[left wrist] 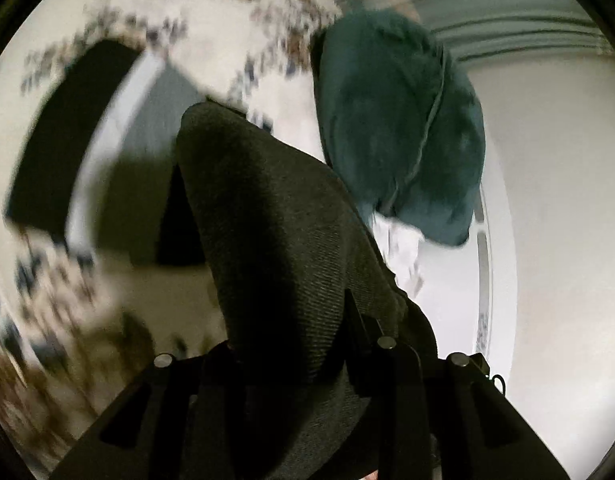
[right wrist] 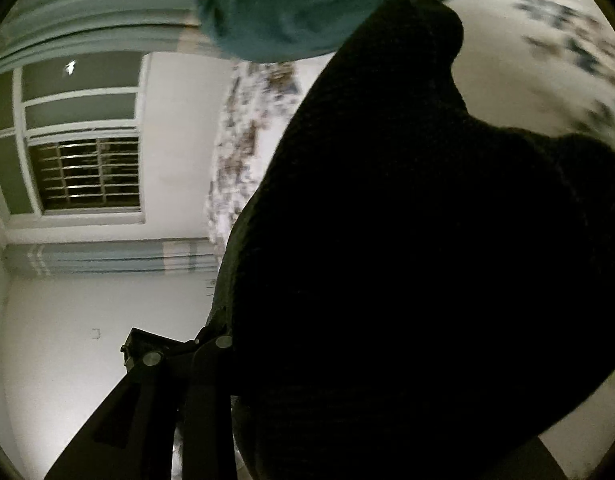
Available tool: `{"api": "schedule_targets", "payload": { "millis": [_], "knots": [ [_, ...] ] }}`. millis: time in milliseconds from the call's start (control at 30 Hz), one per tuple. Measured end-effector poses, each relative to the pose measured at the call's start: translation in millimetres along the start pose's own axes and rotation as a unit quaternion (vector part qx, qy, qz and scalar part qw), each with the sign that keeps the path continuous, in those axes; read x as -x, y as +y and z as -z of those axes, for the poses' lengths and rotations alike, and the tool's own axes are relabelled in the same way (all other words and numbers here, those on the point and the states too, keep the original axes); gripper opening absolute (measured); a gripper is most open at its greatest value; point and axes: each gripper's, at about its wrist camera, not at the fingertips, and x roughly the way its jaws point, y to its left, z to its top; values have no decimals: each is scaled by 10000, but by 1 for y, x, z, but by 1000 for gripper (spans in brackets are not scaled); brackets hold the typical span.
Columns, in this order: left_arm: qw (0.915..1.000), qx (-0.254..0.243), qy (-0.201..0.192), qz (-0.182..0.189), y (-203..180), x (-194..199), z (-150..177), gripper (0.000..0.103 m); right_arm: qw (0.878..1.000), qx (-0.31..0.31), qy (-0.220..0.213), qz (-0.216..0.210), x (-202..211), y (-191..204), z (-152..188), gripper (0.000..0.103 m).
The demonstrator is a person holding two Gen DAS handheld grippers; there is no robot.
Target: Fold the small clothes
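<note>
1. Left wrist view: dark knit garment (left wrist: 283, 240) bunched over the left gripper (left wrist: 307, 360), fills lower centre; fingers look clamped on it, tips hidden under cloth.
2. Right wrist view: same dark cloth (right wrist: 407, 240) covers the right gripper (right wrist: 211, 360); can't tell grip, fingers buried.
3. Teal garment (left wrist: 395, 128) upper right, blurred, above the patterned bed sheet (left wrist: 227, 32).
4. Risk: thick bunch slips from a shallow pinch, or uneven hold skews the fold.

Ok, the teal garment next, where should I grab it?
Judging loosely: the teal garment lies bunched on the patterned sheet, beyond the dark knit piece both grippers hold. The stitched seam curving down its right side looks the firmest edge; pinch there, coming from that open, white side.
</note>
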Motion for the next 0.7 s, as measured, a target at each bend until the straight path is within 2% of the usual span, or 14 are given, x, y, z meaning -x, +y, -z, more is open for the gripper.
{"api": "schedule_targets", "payload": {
  "millis": [67,167,267,367,433,500,567,633,667,700],
  "knots": [
    [9997,-29,-239,-103,14,11,-34,24,9998,92,65,-135,-35,18,-10,34],
    [9990,-8,-375,-241,47,16,-74,24,9992,198,227,-248,-92,26,-22,34],
    [9984,71,-342,-444,90,11,-107,24,9987,248,380,-250,-160,26,-32,34],
    [9967,178,-214,-763,132,-3,-128,25,9978,365,546,-49,-228,21,-45,34],
    [9962,356,-36,-794,159,-10,-134,27,9968,477,622,162,-253,14,-46,34],
    [9963,627,118,-580,176,-16,-138,30,9955,558,667,370,-263,10,-46,36],
    [9964,664,201,-482,175,-12,-138,30,9939,507,769,600,-263,8,-48,47],
    [9962,541,135,-666,165,-3,-134,36,9881,585,957,1048,-259,7,-50,58],
    [9943,423,125,-970,157,1,-131,49,9833,676,1046,1326,-254,8,-53,61],
    [9919,324,107,-1225,151,5,-129,68,9779,796,1071,1610,-246,10,-55,66]
  ]
}}
